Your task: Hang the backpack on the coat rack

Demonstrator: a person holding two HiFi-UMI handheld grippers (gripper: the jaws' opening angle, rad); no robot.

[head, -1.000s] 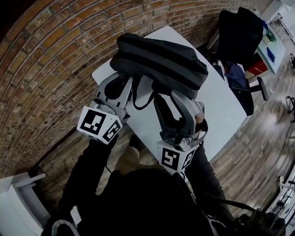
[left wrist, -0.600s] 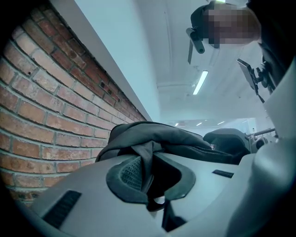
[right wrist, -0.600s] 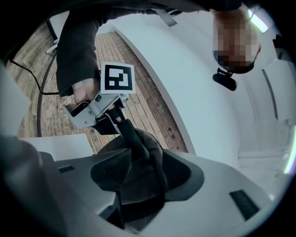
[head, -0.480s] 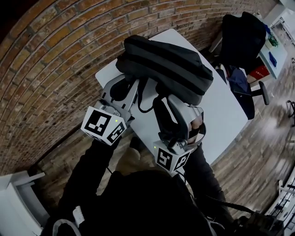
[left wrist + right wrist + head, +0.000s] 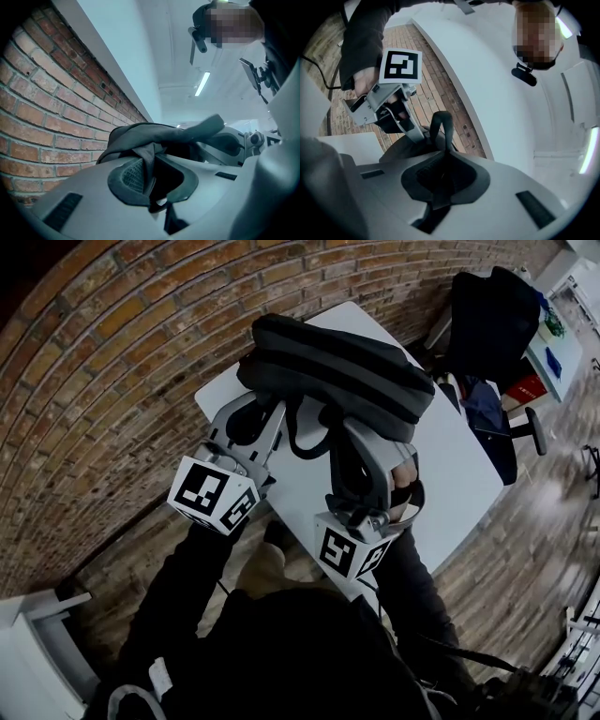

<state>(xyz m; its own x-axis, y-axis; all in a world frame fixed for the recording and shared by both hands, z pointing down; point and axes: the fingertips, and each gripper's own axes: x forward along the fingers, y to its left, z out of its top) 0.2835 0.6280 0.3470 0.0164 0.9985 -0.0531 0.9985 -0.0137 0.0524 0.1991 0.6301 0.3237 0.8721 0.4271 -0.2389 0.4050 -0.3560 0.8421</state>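
Likely limp, saggy, fairly heavy: dark grey fabric backpack (image 5: pixel 333 371). Best taken by webbing straps (image 5: pixel 149 161); left hand-held gripper (image 5: pixel 251 416) and right hand-held gripper (image 5: pixel 361 442) each clamped on one.

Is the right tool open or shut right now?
Shut: the right tool pinches a black webbing strap of the dark grey fabric backpack.

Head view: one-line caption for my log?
Left gripper and right gripper each clamp a strap of the dark backpack at a white table beside a brick wall.
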